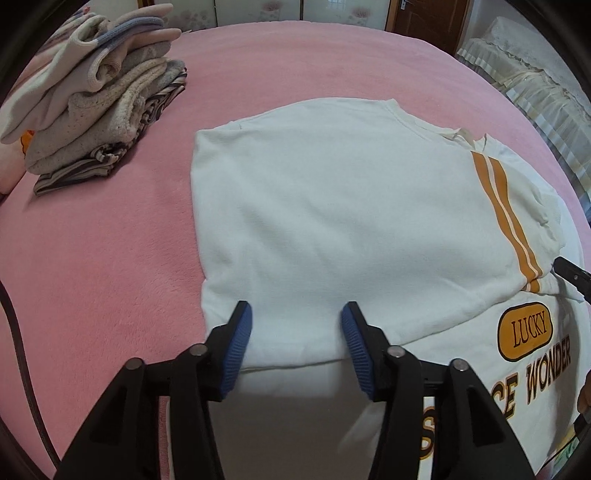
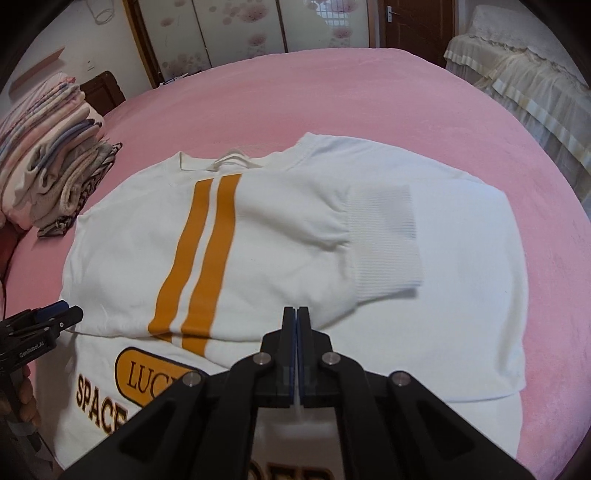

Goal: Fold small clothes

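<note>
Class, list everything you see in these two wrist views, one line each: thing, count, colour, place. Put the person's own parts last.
sweatshirt: one, white with orange stripes, partly folded mid-bed
sleeve cuff: one, white ribbed, folded across the sweatshirt
pile of folded clothes: one, grey, cream and pink, far left on bed
blanket: one, pink, covering bed
door: one, brown, back wall
left gripper: one, black with blue pads, open over sweatshirt
right gripper: one, black, shut, nothing visibly held

Pink plush bedspread (image 2: 369,92), floral-panelled wardrobe doors (image 2: 240,29), brown wooden door (image 2: 417,22), lace-covered furniture (image 2: 517,81) beside it.
</note>
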The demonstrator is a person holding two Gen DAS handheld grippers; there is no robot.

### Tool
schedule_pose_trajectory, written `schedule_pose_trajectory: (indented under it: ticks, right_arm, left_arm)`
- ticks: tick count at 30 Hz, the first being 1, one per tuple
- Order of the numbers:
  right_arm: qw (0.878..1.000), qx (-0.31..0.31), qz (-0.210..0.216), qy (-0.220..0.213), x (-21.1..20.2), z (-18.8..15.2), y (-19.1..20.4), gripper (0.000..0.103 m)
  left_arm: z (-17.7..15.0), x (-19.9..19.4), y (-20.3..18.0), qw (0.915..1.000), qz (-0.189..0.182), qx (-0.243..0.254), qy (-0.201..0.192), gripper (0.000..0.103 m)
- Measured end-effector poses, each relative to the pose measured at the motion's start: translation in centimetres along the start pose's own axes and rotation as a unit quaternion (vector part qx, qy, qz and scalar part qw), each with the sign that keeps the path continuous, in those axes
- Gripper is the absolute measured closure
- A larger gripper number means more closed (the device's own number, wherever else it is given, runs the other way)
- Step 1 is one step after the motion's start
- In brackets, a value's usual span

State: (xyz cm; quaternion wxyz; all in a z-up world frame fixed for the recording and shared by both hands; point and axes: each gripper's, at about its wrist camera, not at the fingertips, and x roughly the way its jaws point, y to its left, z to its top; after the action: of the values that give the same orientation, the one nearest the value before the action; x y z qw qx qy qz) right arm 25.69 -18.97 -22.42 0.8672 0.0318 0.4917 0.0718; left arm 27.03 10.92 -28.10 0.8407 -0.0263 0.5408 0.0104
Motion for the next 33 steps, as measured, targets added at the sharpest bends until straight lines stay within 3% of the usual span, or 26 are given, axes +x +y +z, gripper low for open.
schedule_pose_trajectory:
  ticks: [3, 6, 9, 13, 15, 18, 20, 23, 28, 33]
  right_arm:
    - [1.000, 0.012, 0.005, -0.006, -1.5, -0.3, -0.5, 0.103]
    - [1.000, 0.016, 0.011, -0.017, -3.7, -0.7, -0.4, 0.103]
    - [0.999, 0.013, 0.016, -0.033, -6.4, -1.3, -0.1, 0.101]
    - [0.998, 0.010, 0.021, -0.058, -10.5, -2.1, -0.2, 0.101]
    - [0.997, 0.012, 0.022, -0.076, -13.0, -2.6, -0.3, 0.100]
    - [0.995, 0.018, 0.022, -0.100, -16.3, -3.3, -0.8, 0.100]
    - [0.993, 0.020, 0.019, -0.118, -18.6, -4.1, -1.1, 0.094]
    - [0.990, 0.016, 0.009, -0.143, -21.4, -5.6, -1.5, 0.079]
    - [0.988, 0.016, 0.006, -0.156, -24.2, -8.2, -2.4, 0.078]
    - [0.989, 0.010, -0.016, -0.149, -24.5, -10.7, -3.5, 0.077]
  left_arm:
    - [0.3, -0.1, -0.5, 0.9999, 0.005, -0.006, 0.015, 0.029]
    - [0.6, -1.0, -0.7, 0.9996, -0.003, -0.015, 0.022, 0.028]
    - [0.1, -4.2, -1.1, 0.9996, 0.006, -0.008, -0.025, 0.028]
    - [-0.6, -9.9, -0.9, 0.9962, -0.019, -0.018, -0.083, 0.027]
    - [-1.1, -12.3, -0.6, 0.9942, -0.021, -0.025, -0.103, 0.020]
    - [-2.3, -16.4, -0.2, 0.9897, -0.014, -0.034, -0.138, 0.019]
    - [-3.4, -18.5, 0.1, 0.9873, -0.006, -0.038, -0.154, 0.017]
    - [-5.2, -21.0, 0.7, 0.9853, 0.006, -0.044, -0.165, 0.014]
    - [-8.1, -23.4, 2.2, 0.9831, 0.010, -0.061, -0.173, 0.014]
    - [-11.1, -22.9, 4.0, 0.9833, 0.005, -0.092, -0.157, 0.014]
